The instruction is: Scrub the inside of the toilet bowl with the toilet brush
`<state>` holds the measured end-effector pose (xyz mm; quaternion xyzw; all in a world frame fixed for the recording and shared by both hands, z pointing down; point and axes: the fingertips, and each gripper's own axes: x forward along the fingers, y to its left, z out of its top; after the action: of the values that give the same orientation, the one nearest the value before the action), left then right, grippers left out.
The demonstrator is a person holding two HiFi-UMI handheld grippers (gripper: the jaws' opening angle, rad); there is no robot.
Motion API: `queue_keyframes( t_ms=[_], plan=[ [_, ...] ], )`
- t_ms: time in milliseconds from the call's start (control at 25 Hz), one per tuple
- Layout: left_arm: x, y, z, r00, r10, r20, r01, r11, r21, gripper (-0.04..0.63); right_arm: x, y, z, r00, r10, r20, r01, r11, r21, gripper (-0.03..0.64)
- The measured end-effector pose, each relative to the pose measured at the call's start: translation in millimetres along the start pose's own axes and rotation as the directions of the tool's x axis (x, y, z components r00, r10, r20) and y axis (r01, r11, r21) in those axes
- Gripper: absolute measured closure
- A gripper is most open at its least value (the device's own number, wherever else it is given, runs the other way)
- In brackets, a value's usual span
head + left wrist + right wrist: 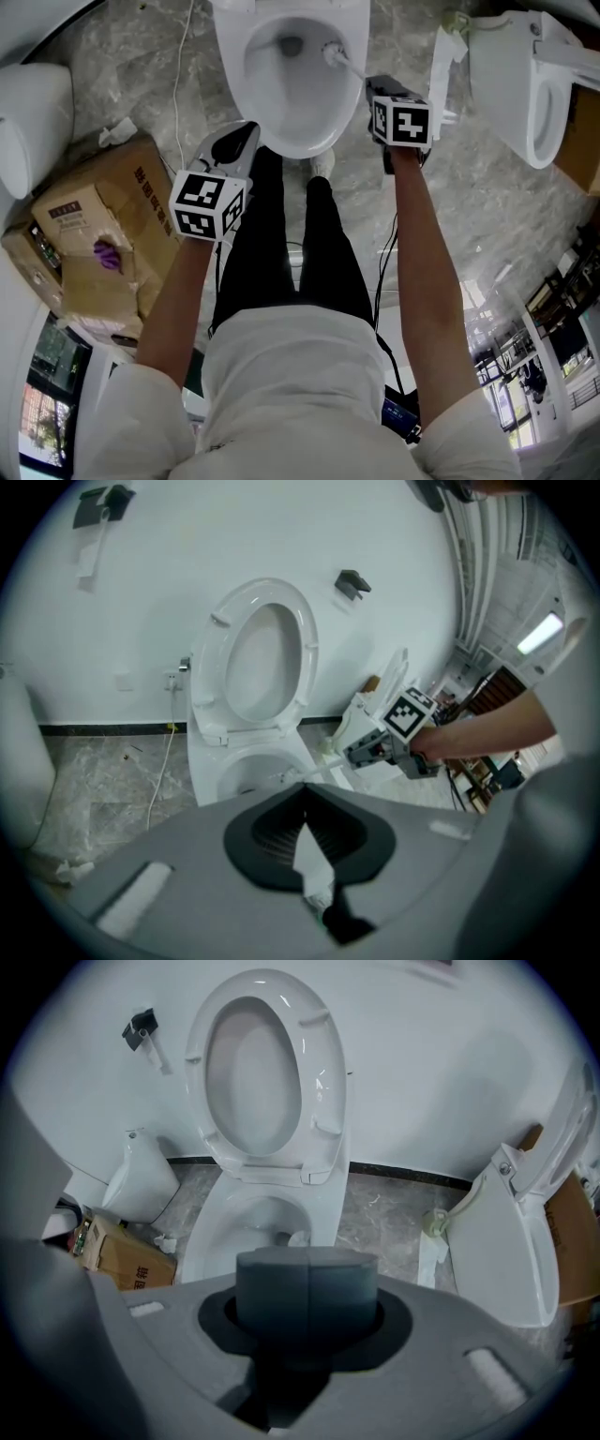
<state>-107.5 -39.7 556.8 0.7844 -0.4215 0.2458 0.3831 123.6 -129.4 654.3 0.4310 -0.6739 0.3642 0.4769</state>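
The white toilet bowl (232,66) stands at the top of the head view, its seat and lid (267,1072) raised against the wall. The toilet brush (334,52) has its white head inside the bowl at the right wall. Its thin handle (309,776) runs back to my right gripper (377,86), which is shut on it above the bowl's right rim. The brush head (298,1238) also shows low in the bowl. My left gripper (246,138) hangs to the left of the bowl's front, shut, touching nothing; a pale wedge shows between its pads.
Cardboard boxes (103,225) with a purple item (106,253) lie on the floor at left. A second toilet (525,84) stands at right, with paper (441,66) beside it. A white fixture (33,122) is far left. The person's legs (291,244) stand before the bowl.
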Motion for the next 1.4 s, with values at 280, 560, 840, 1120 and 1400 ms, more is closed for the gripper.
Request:
queue_keyframes(
  t_ms=[280, 560, 840, 1120, 1400],
  plan=[
    [-7.4, 12.9, -3.9, 1.000, 0.014, 0.004, -0.014, 1.000, -0.016, 0.602, 7.9, 5.1, 27.5, 1.000, -0.006, 0.014, 0.007, 0.999, -0.045, 0.471],
    [-13.7, 25.7, -2.2, 0.999, 0.036, 0.020, -0.035, 0.999, -0.033, 0.602, 13.5, 12.2, 48.3, 1.000, -0.005, 0.021, 0.006, 0.997, -0.081, 0.471],
    [-19.8, 37.0, 2.4, 0.998, 0.055, 0.038, -0.053, 0.997, -0.053, 0.601, 20.6, 25.3, 65.1, 1.000, 0.000, 0.025, 0.003, 0.993, -0.122, 0.471],
    [-26.3, 46.5, -0.9, 0.996, 0.077, 0.041, -0.074, 0.994, -0.075, 0.603, 29.5, 40.4, 84.7, 0.999, 0.016, 0.034, -0.010, 0.988, -0.156, 0.471],
    [-35.3, 57.4, -1.7, 0.993, 0.103, 0.051, -0.098, 0.991, -0.089, 0.602, 34.9, 60.9, 95.9, 0.998, 0.036, 0.043, -0.027, 0.983, -0.182, 0.471]
  ],
)
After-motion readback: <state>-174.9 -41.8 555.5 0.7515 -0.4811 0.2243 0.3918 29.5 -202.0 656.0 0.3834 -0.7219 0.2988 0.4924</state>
